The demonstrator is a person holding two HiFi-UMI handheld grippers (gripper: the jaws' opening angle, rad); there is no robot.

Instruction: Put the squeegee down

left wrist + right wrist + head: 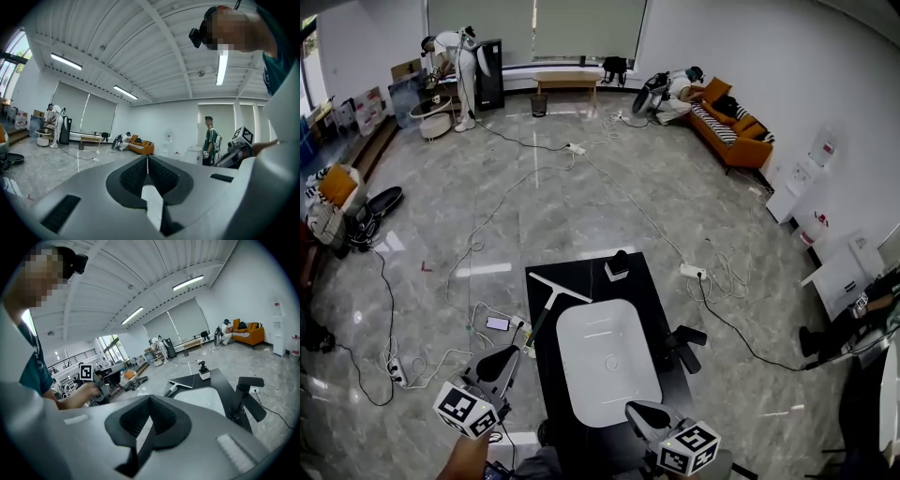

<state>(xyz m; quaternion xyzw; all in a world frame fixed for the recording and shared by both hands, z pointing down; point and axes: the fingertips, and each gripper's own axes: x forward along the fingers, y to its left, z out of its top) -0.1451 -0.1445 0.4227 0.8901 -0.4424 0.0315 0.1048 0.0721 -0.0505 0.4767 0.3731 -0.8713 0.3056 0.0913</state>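
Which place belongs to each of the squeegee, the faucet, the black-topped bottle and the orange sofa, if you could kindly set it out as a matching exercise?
Things:
1. squeegee
2. faucet
3. black-topped bottle
4. orange sofa

Places:
a. right of the white basin
b. far end of the black table
c. across the room, at far right
d. left of the basin, at the table's edge

Pairs: 1-d, 2-a, 3-b, 4-c.

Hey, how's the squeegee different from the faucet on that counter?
The squeegee has a pale blade and lies flat at the left of the basin. The faucet is all black and stands upright at the basin's right. Both sit on the black counter.
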